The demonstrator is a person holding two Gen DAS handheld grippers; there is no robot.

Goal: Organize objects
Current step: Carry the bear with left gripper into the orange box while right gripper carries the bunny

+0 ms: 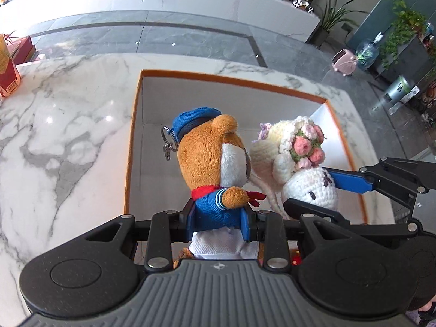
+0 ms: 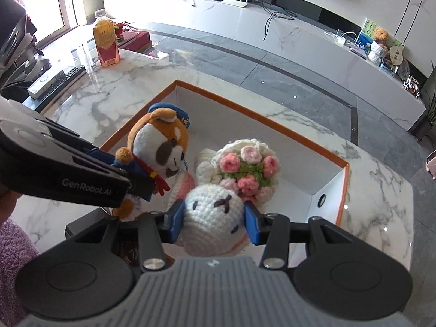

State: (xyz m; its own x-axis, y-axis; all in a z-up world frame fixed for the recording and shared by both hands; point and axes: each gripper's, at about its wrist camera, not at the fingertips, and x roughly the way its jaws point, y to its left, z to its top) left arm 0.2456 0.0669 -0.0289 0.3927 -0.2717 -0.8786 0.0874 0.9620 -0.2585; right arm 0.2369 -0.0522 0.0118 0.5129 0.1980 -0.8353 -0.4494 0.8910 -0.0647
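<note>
marble table (image 1: 54,125) bears one box (image 1: 231,80); two tools (image 1: 220,222) hold two dolls (image 1: 209,158).

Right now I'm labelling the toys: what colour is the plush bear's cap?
Blue. The plush bear's cap shows best in the left wrist view.

At centre frame, the brown-and-white plush bear (image 1: 211,160) wears a blue cap, blue jacket and red scarf. Right of it, the white crocheted bunny (image 2: 214,215) carries pink and green flowers. The box (image 1: 231,79) is orange-rimmed, white inside. The tabletop (image 1: 62,125) is grey-veined white marble.
</note>
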